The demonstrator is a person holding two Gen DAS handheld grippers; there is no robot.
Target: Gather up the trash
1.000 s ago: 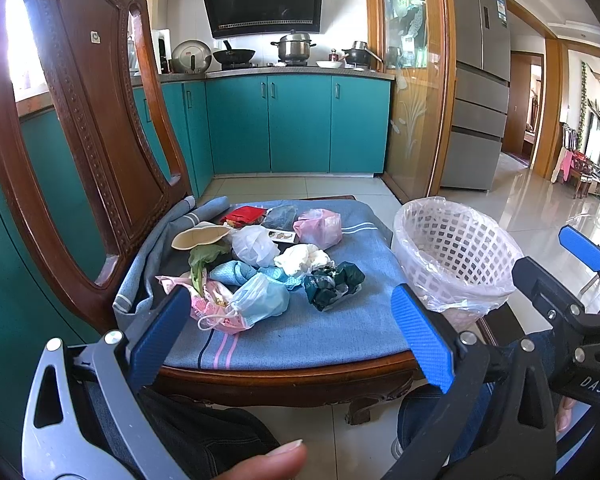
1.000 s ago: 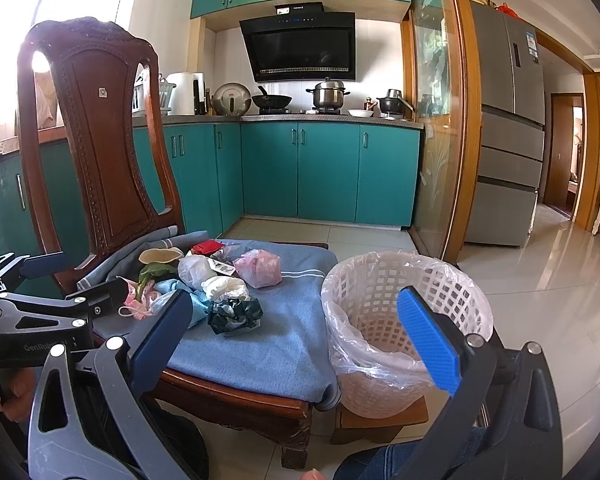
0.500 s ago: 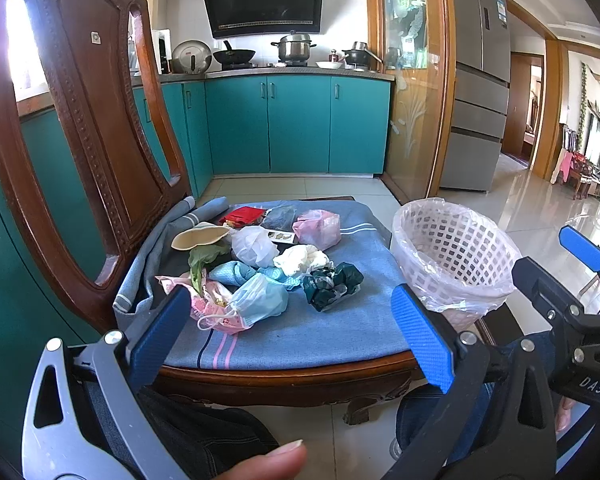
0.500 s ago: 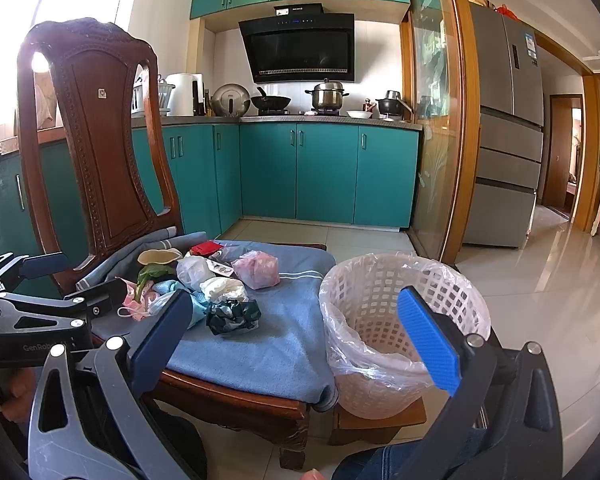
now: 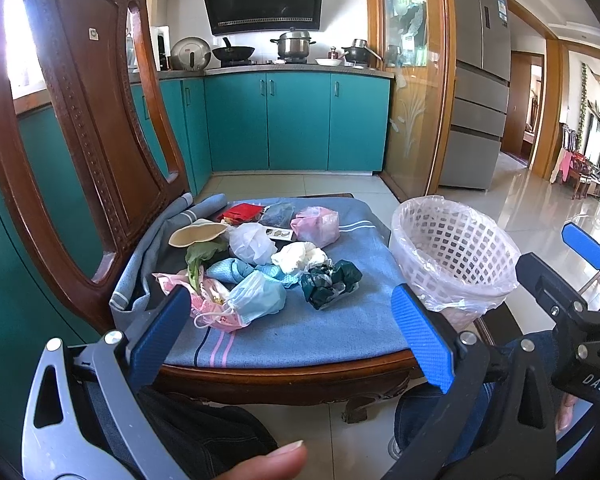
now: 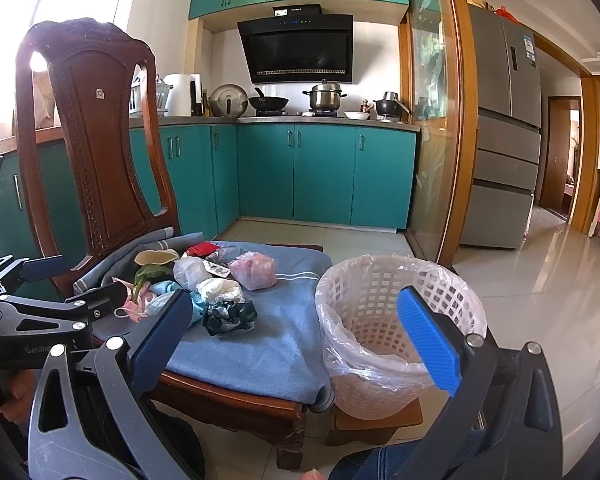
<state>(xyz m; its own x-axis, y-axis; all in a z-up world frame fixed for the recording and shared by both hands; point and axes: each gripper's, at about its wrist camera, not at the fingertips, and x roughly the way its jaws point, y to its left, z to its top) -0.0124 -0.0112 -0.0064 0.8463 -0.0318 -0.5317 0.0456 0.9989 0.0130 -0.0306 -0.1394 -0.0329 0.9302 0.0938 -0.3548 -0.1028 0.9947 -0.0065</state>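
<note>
With both the left gripper (image 5: 296, 330) and right gripper (image 6: 296, 334) spread empty, the crumpled dark wrapper (image 5: 330, 282), nearest the basket (image 5: 452, 258), is best pinched first.

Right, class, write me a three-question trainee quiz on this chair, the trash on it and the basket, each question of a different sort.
1. True or false: the white basket already holds several pieces of trash.
2. Multiple choice: the dark green crumpled wrapper lies (a) in the basket, (b) on the blue towel at the side of the pile nearest the basket, (c) on the floor.
3. Fill in: the left tongs and the right tongs are both ____ and hold nothing.

Key: 1 false, the bag-lined inside that shows looks empty; 2 b; 3 open.
</note>
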